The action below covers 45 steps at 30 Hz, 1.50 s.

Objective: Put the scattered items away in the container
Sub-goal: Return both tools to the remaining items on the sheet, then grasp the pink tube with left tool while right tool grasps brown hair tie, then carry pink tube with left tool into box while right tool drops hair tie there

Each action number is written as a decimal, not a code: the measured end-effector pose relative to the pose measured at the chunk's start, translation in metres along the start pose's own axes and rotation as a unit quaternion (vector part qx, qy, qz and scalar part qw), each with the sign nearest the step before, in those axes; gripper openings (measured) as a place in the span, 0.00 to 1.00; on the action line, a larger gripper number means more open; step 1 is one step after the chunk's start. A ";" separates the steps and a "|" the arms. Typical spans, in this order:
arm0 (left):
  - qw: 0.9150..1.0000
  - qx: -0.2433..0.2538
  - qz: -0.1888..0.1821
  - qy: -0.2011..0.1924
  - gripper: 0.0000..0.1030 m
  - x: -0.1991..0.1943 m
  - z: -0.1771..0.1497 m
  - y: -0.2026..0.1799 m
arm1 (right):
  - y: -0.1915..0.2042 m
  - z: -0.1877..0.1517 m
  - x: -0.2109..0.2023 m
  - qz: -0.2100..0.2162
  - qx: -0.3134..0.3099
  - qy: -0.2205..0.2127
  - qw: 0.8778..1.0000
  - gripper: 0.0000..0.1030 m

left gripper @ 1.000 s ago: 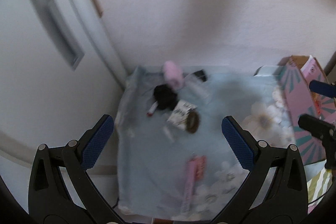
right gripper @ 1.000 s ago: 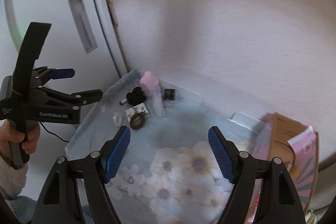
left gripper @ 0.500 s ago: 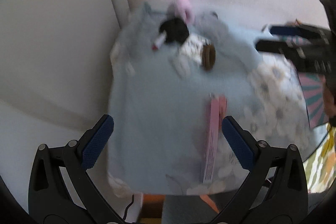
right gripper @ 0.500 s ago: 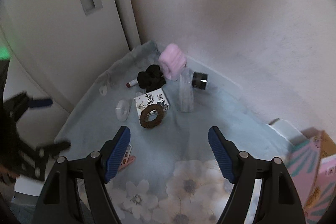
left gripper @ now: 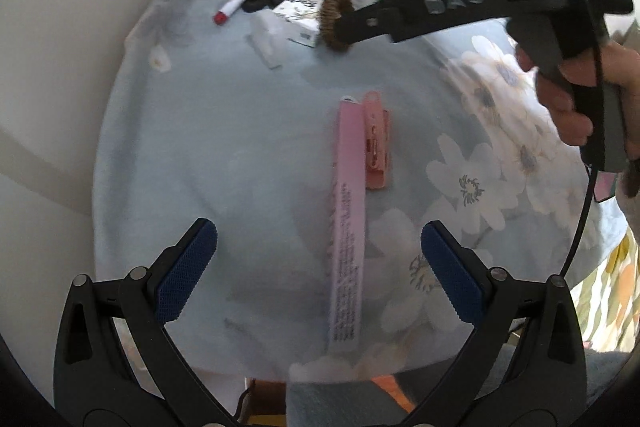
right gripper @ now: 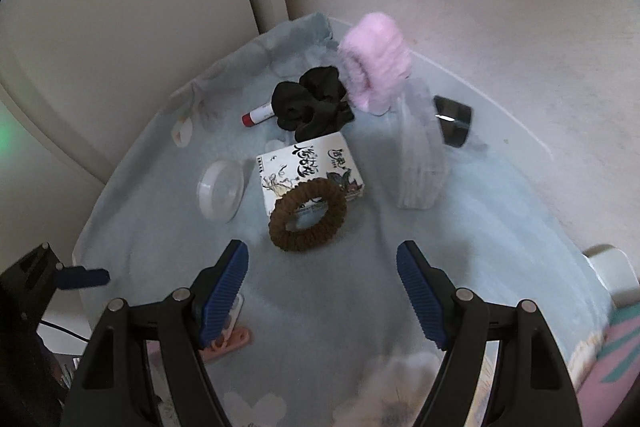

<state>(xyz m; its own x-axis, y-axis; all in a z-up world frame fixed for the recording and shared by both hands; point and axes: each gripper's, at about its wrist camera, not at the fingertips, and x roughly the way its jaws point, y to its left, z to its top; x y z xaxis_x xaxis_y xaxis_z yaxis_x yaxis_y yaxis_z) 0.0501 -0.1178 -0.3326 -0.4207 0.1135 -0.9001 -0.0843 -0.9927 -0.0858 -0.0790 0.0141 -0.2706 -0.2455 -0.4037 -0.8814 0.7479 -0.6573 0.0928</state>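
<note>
My left gripper (left gripper: pixel 318 247) is open just above the pale blue flowered cloth (left gripper: pixel 208 147), and a long pink tube (left gripper: pixel 347 227) lies between its fingers, untouched. A pink hair clip (left gripper: pixel 376 143) rests beside the tube. My right gripper (right gripper: pixel 320 255) is open and empty, just short of a brown scrunchie (right gripper: pixel 307 215) that leans on a white printed box (right gripper: pixel 308 163). Farther back lie a black scrunchie (right gripper: pixel 312 103), a lipstick (right gripper: pixel 258 115) and a fluffy pink clip (right gripper: pixel 376 63). A corner of the pink-and-teal box (right gripper: pixel 614 351) shows at the right.
A clear bottle (right gripper: pixel 420 163), a small black jar (right gripper: pixel 454 121) and a round clear lid (right gripper: pixel 222 191) also lie on the cloth. Walls and a white door (right gripper: pixel 120 27) close in behind and on the left. A hand (left gripper: pixel 576 107) holds the right gripper's handle.
Both grippers have come down close to the cloth. The left one now straddles the pink tube, and the right one has moved left to the brown scrunchie.
</note>
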 end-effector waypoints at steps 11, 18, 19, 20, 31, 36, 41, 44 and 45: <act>0.999 0.026 0.005 -0.019 0.83 0.008 0.001 -0.009 | 0.004 0.005 0.022 0.013 -0.025 0.010 1.000 0.71; 0.999 0.032 0.021 -0.025 0.53 0.006 0.004 -0.006 | 0.006 0.008 0.027 0.030 -0.033 0.007 0.999 0.50; 0.999 0.034 0.024 -0.026 0.48 0.005 0.004 -0.006 | 0.006 0.008 0.027 0.031 -0.035 0.005 0.999 0.45; 0.999 0.036 0.023 -0.026 0.44 0.005 0.005 -0.006 | 0.007 0.008 0.026 0.030 -0.036 0.005 0.999 0.43; 0.999 0.030 0.018 -0.029 0.12 0.004 0.007 -0.013 | 0.010 0.003 0.015 0.043 -0.039 -0.008 0.998 0.15; 0.999 0.016 0.017 -0.030 0.12 -0.002 0.006 -0.010 | 0.010 -0.001 0.003 0.046 -0.034 -0.018 0.998 0.14; 0.999 -0.002 0.017 -0.037 0.12 -0.015 0.009 -0.008 | 0.009 -0.002 -0.009 0.050 -0.022 -0.024 0.998 0.14; 0.999 -0.014 0.021 -0.038 0.12 -0.026 0.014 -0.006 | -0.002 0.007 -0.016 0.058 -0.008 -0.028 0.998 0.14; 0.999 -0.018 0.023 -0.040 0.12 -0.032 0.018 -0.002 | -0.002 0.008 -0.021 0.060 -0.005 -0.032 0.998 0.14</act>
<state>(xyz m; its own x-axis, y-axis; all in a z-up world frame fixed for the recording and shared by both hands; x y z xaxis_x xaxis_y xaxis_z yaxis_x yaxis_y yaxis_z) 0.0476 -0.1187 -0.2957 -0.4938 0.0695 -0.8668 -0.0316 -0.9976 -0.0620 -0.0804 0.0193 -0.2491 -0.1923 -0.5199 -0.8323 0.7801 -0.5956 0.1918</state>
